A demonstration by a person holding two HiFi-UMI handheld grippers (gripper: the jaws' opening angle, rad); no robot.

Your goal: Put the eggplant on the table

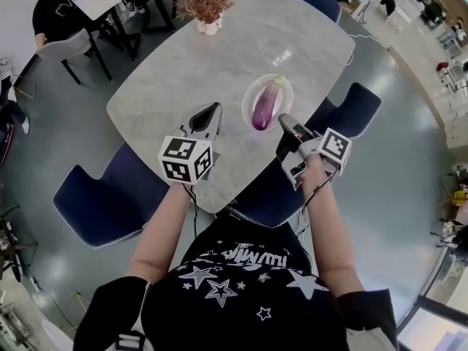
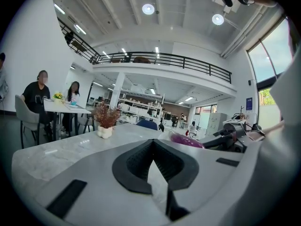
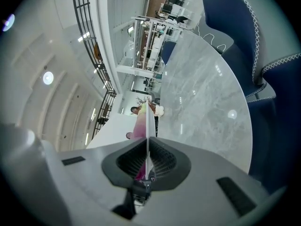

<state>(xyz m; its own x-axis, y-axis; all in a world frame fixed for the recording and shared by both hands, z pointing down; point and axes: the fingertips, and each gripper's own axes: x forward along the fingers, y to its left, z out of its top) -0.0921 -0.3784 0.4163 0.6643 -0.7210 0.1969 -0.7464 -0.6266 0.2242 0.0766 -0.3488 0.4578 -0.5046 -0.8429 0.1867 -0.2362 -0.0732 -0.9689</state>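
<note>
A purple eggplant [image 1: 266,102] lies on a small white plate [image 1: 248,93] on the grey marble table [image 1: 219,57], towards its near right side. My left gripper [image 1: 214,108] hovers over the table just left of the plate, shut with nothing in it. My right gripper [image 1: 282,118] is at the plate's near right rim, also shut and holding nothing. In the left gripper view the eggplant [image 2: 186,139] shows to the right beyond the closed left gripper [image 2: 153,145]. In the right gripper view the eggplant [image 3: 140,119] sits right behind the closed right gripper [image 3: 148,140].
A dried plant in a white pot [image 1: 208,6] stands at the table's far edge. Blue chairs [image 1: 102,199] [image 1: 351,112] ring the table, one tucked under the near edge. A person [image 1: 55,6] sits at another table at the far left.
</note>
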